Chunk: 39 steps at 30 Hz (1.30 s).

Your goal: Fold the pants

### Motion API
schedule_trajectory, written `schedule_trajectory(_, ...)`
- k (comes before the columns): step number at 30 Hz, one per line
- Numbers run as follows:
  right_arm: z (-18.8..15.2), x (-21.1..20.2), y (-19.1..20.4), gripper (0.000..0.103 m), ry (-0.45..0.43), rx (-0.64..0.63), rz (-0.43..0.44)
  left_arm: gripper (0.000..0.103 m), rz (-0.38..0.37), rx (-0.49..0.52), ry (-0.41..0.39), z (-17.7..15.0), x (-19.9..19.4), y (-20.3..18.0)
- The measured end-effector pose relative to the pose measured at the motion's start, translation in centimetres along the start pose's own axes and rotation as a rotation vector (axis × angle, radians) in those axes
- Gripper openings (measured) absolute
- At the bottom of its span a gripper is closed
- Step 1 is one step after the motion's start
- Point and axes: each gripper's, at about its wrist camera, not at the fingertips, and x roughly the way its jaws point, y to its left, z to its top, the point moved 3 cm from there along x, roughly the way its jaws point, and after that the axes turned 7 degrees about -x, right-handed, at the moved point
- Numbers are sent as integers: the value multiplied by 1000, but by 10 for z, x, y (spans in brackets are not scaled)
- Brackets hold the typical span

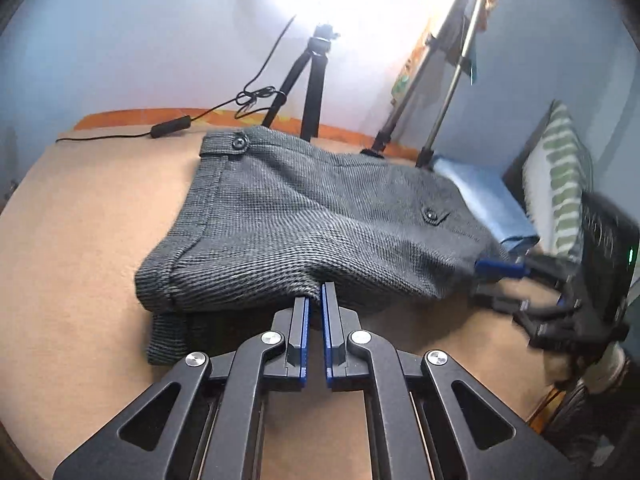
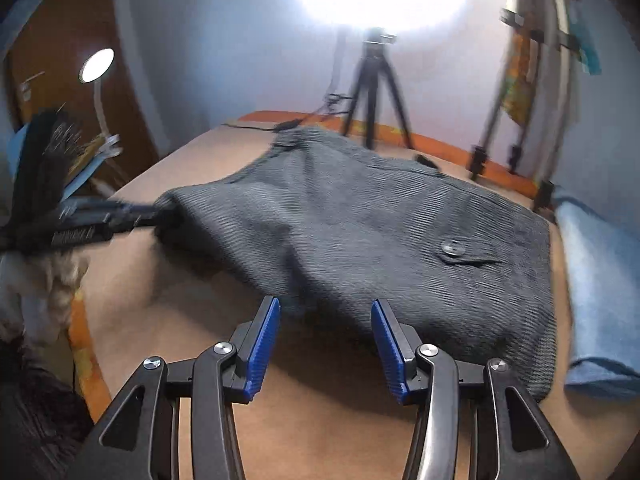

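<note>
On the tan desk, the folded grey pants lie. Your left tool is clamped on their near edge; right tool stands apart. Lift evenly, avoiding bunching.

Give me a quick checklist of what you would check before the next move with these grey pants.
1. Left gripper clamped on the pants edge: ok, jaws nearly shut on the fabric.
2. Right gripper free to grab: ok, jaws wide open, holding nothing.
3. Pants already folded over: ok, layers stacked.
4. Cloth lying flat: not ok, near edge is lifted.
5. Blue cloth clear of the pants: cannot tell, they meet at the edge.
</note>
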Motion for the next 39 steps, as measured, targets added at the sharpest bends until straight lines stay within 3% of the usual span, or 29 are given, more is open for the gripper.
schedule_trajectory(3,-1,7,24,50,14,-78,23,5,-44,-36,8,6,-8,6)
schedule_trajectory(6,-1,15,39,52,34,-93,70,6,39,2,-64,17,-27,14)
schedule_trajectory(9,0,31,44,56,65,-46,138,6,71,-17,-95,22,-38,26)
schedule_trajectory(11,2,41,52,61,80,-62,136,8,110,-5,-87,22,-39,35)
schedule_trajectory(14,6,53,66,73,95,-58,154,22,191,-6,-57,15,-31,54)
schedule_trajectory(18,15,72,88,76,111,-44,136,24,213,-64,11,2,-16,81)
schedule_trajectory(21,14,87,100,77,132,-60,53,24,211,-119,51,-5,-8,97)
schedule_trajectory(22,15,90,102,77,132,-64,26,24,214,-125,58,-6,-6,99)
schedule_trajectory(24,17,93,103,64,125,-57,-37,24,229,-121,65,-9,-3,101)
schedule_trajectory(26,19,94,100,36,120,-42,-62,24,247,-101,66,-11,-2,99)
schedule_trajectory(29,24,85,99,18,132,-50,-36,24,278,-70,49,-10,-5,94)
schedule_trajectory(35,60,30,85,19,33,-27,43,24,274,-89,-21,4,-22,94)
schedule_trajectory(36,60,27,87,20,49,-69,44,24,268,-87,-23,6,-23,92)
schedule_trajectory(39,43,35,91,36,133,-114,65,25,227,-87,-8,7,-18,85)
